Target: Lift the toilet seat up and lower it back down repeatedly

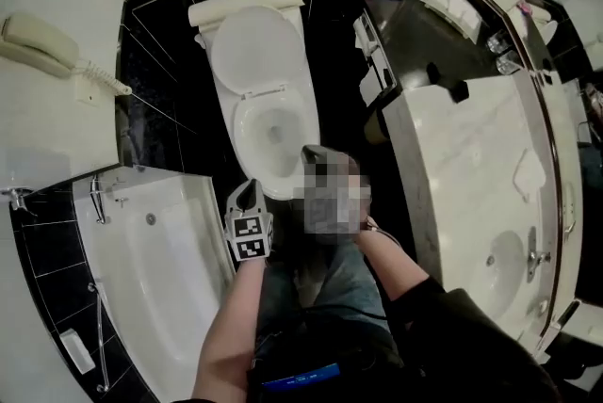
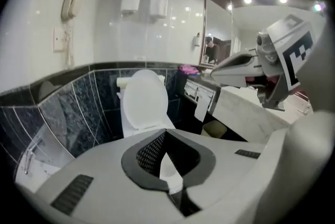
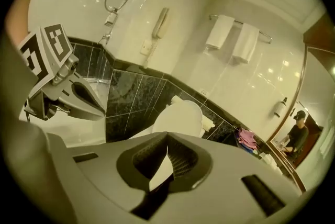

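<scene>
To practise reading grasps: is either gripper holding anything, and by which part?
Nothing is held: the left gripper and the right gripper are both shut and empty, away from the toilet.

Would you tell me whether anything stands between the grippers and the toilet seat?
Nothing visible does. The left gripper and right gripper, both shut and empty, hang by the front of the bowl, with only open air to the toilet seat; the lid stands raised.
</scene>
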`<state>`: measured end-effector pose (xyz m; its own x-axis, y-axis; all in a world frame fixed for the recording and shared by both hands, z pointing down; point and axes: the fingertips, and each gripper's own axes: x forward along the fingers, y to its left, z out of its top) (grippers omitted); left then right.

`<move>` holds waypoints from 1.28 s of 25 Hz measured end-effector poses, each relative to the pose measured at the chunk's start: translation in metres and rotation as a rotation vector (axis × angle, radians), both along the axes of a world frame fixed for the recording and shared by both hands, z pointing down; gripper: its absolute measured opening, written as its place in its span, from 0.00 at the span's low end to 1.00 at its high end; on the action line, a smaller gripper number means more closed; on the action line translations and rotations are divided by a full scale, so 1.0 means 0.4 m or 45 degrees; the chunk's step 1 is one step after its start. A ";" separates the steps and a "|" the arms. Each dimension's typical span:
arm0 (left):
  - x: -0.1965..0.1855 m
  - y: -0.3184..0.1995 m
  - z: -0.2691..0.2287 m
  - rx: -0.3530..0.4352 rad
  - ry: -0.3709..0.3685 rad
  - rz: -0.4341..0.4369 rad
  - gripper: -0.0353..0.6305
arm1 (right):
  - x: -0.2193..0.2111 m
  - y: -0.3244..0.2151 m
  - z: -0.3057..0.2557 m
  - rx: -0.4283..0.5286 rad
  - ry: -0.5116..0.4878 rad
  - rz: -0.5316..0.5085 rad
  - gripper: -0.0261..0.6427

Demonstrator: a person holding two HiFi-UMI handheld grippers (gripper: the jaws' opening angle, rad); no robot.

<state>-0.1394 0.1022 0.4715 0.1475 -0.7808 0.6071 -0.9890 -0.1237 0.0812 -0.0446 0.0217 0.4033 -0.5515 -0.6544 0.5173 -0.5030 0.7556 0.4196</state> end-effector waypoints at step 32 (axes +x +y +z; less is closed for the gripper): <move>-0.045 0.037 -0.610 0.433 -0.019 0.035 0.03 | 0.193 0.059 -0.368 -0.071 -0.339 0.192 0.07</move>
